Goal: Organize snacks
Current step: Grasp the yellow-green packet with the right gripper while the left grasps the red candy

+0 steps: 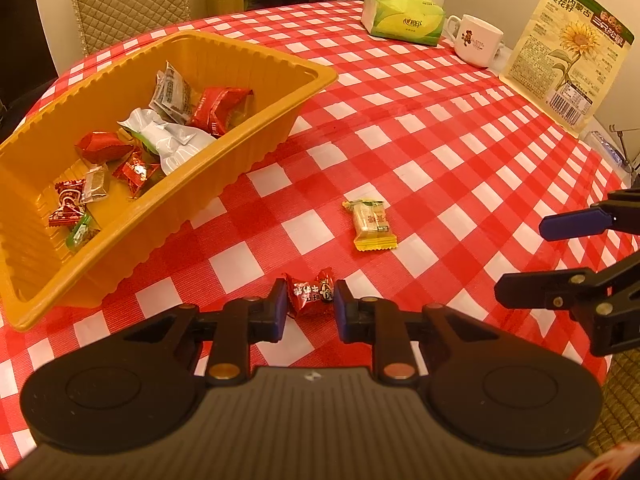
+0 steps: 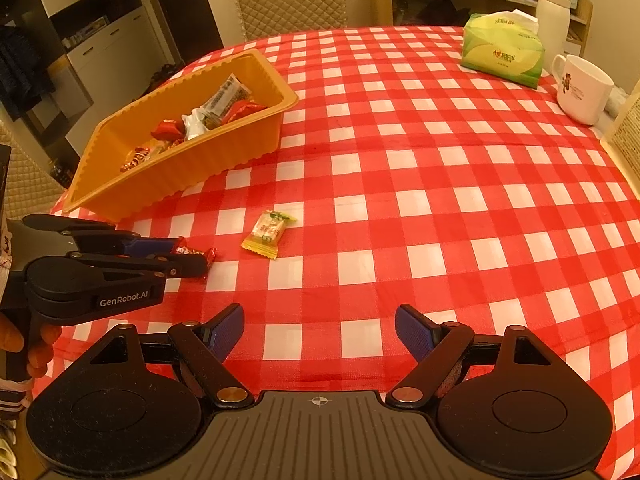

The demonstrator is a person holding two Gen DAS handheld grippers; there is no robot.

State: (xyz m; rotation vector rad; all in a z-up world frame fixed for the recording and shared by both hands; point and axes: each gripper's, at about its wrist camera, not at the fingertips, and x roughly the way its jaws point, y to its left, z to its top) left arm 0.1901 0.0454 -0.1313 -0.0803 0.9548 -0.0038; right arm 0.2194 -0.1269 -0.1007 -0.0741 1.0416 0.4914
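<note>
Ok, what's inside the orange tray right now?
The orange tray holds a loose pile of wrapped snacks: several red candies, a white packet, a grey-printed packet and a small green one. Anything beneath the pile or behind the near wall is hidden.

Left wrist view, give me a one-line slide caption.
Left tongs shut on a red wrapped candy on the checked tablecloth, yellow snack ahead, orange tray half filled.
</note>
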